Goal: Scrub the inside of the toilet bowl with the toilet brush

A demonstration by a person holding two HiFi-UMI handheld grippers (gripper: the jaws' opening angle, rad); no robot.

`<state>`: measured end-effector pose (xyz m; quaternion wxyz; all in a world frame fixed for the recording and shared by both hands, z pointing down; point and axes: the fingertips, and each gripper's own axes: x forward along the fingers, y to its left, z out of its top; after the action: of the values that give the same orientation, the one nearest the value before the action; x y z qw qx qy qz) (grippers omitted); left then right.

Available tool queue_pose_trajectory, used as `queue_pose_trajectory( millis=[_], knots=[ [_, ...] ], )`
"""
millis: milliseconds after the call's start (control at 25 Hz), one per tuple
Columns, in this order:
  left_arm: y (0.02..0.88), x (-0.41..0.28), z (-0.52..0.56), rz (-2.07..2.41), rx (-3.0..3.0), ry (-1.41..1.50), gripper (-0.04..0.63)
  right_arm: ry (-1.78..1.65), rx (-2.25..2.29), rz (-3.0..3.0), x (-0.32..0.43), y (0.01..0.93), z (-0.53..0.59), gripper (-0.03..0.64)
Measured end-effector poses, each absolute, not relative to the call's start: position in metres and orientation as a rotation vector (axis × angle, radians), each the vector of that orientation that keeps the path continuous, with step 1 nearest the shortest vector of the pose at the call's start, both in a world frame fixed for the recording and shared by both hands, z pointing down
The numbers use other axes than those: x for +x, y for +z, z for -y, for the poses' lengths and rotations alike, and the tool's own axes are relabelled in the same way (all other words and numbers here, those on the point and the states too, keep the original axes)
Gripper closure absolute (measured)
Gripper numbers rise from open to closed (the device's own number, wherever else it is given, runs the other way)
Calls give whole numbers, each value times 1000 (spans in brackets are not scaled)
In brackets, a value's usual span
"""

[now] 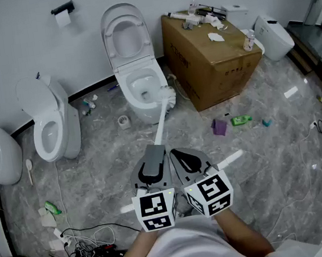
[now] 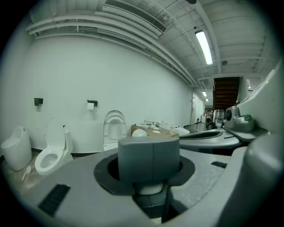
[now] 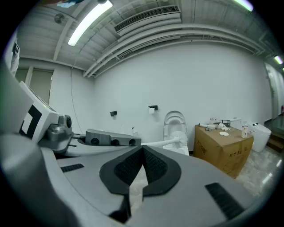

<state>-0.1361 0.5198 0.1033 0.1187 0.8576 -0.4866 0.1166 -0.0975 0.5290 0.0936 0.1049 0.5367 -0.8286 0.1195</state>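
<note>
The open-lidded white toilet stands by the back wall, its bowl facing me. The toilet brush's white head rests at the bowl's right front rim. Its white handle runs back to my left gripper, which is shut on the handle's grey end. In the left gripper view the jaws clamp that grey block, and the brush head shows beyond it. My right gripper is beside the left one, shut and empty. The brush head is also in the right gripper view.
A second toilet and a third white fixture stand at the left. A cardboard box sits right of the toilet. On the floor lie a tape roll, a purple object, a green bottle and cables.
</note>
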Motion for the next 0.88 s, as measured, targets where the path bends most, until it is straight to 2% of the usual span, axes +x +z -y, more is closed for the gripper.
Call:
queue_pose_trajectory(
  millis=[880],
  knots=[
    [116, -137, -494, 1437, 2468, 336, 437, 372, 1576, 2481, -96, 103, -505, 620]
  ],
)
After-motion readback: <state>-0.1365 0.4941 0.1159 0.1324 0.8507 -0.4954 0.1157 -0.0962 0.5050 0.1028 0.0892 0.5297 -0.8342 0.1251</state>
